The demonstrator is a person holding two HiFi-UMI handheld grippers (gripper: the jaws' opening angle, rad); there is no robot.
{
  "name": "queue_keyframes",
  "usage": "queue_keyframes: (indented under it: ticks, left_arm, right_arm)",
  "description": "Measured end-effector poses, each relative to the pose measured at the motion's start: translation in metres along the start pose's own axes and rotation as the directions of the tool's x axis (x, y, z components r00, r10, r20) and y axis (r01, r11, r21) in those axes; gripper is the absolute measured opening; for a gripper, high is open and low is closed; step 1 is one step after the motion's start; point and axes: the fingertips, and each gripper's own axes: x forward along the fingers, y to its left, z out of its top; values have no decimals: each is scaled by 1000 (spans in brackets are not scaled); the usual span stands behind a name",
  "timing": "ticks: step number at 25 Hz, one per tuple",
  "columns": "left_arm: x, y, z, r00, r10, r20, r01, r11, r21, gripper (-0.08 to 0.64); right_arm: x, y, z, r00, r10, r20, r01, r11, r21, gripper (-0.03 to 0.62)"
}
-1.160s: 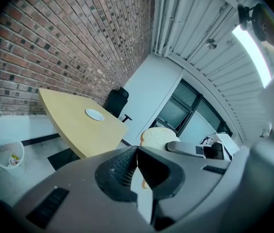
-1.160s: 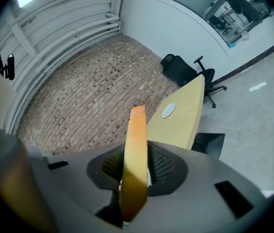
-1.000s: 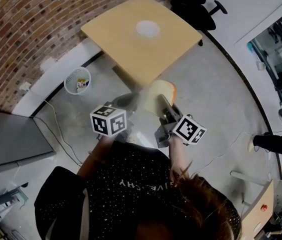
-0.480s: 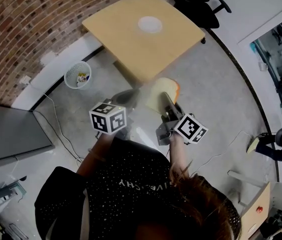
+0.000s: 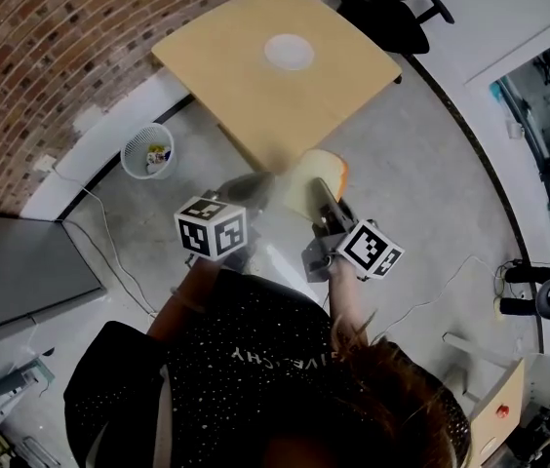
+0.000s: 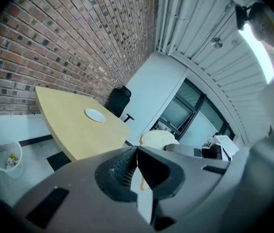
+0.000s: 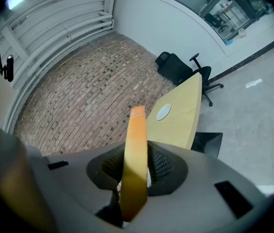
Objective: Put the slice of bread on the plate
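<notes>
Short of the table [image 5: 246, 96], right gripper [image 5: 317, 199] clamps the bread [image 5: 323, 170]; left gripper [image 6: 137, 152] closed, empty; I'd level it over the plate [image 5: 288, 53].

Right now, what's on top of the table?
Only a white plate, empty, on the table. The bread held in the right gripper's jaws covers the table's near corner in the head view.

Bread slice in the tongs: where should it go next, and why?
Probably carry it forward to the table. The right tongs grip the slice of bread on edge, over the floor, and the plate sits empty farther ahead on it.
</notes>
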Motion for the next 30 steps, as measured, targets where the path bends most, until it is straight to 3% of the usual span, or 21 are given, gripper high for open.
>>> queue_keyframes:
  ticks: [12, 20, 30]
  left_arm:
    - [64, 36, 52, 1000, -7, -23, 7, 1000, -13, 11]
    - [81, 76, 95, 1000, 15, -17, -16, 999, -32, 11]
    - [119, 111, 143, 1000, -14, -27, 13, 999, -47, 12]
  right_arm:
    - [71, -19, 51, 999, -18, -26, 18, 1000, 8, 94]
    - [130, -10, 68, 998, -15, -65, 15, 1000, 0, 94]
    - [182, -7, 105, 997, -45, -59, 44, 999, -17, 94]
